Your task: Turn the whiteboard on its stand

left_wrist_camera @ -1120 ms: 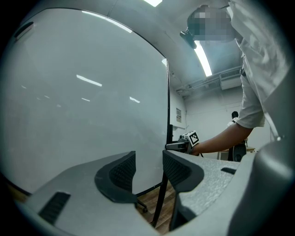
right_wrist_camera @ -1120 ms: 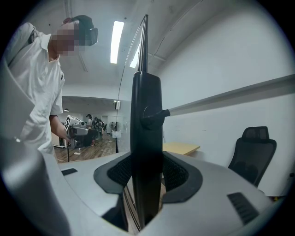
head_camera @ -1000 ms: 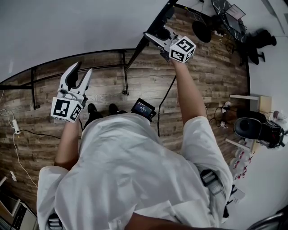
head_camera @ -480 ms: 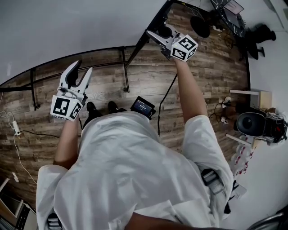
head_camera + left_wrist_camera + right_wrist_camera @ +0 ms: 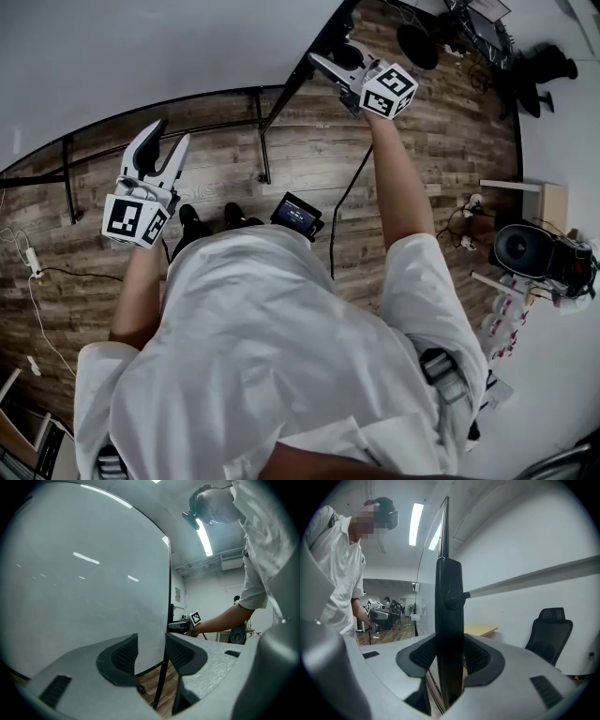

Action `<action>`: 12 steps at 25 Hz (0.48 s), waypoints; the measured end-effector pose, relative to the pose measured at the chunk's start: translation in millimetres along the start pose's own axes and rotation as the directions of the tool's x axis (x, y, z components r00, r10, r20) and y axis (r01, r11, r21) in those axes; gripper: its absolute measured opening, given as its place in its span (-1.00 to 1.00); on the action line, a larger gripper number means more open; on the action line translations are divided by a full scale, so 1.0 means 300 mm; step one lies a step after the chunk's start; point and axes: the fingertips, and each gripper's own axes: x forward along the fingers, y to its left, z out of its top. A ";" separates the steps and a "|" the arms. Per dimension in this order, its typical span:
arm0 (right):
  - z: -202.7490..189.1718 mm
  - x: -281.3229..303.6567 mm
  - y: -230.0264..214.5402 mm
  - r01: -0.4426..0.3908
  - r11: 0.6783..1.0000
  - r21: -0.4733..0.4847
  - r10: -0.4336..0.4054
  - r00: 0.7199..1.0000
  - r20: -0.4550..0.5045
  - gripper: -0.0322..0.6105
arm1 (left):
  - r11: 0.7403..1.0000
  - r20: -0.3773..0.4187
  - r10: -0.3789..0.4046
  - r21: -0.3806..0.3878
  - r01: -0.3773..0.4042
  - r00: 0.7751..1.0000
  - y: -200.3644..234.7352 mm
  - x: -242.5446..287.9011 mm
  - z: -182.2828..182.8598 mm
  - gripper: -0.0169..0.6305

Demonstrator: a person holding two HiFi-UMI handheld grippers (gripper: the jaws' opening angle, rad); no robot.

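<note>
1. The right gripper [image 5: 450,655] has crept in at the right end of the whiteboard [image 5: 141,47] and pinches the black upright [image 5: 449,620] there. The board has barely swung, so the turn looks only just begun.
2. The left gripper [image 5: 151,648], jaws spread and empty, hovers just before the whiteboard's face.
3. The whiteboard stands vertical, facing the person, long axis left to right.

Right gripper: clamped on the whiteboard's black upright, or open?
Clamped: the right gripper has both pads against the black upright, no gap visible.
</note>
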 end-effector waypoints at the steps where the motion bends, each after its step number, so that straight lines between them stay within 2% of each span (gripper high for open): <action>1: 0.000 -0.006 -0.002 -0.001 1.000 0.001 0.001 1.000 0.001 -0.37 | 1.000 0.001 0.000 0.000 0.000 1.000 -0.002 0.002 0.002 -0.37; 12: 0.004 -0.028 -0.003 0.001 1.000 -0.002 -0.001 1.000 -0.002 -0.38 | 1.000 -0.005 -0.004 0.003 0.004 1.000 -0.020 0.004 0.002 -0.37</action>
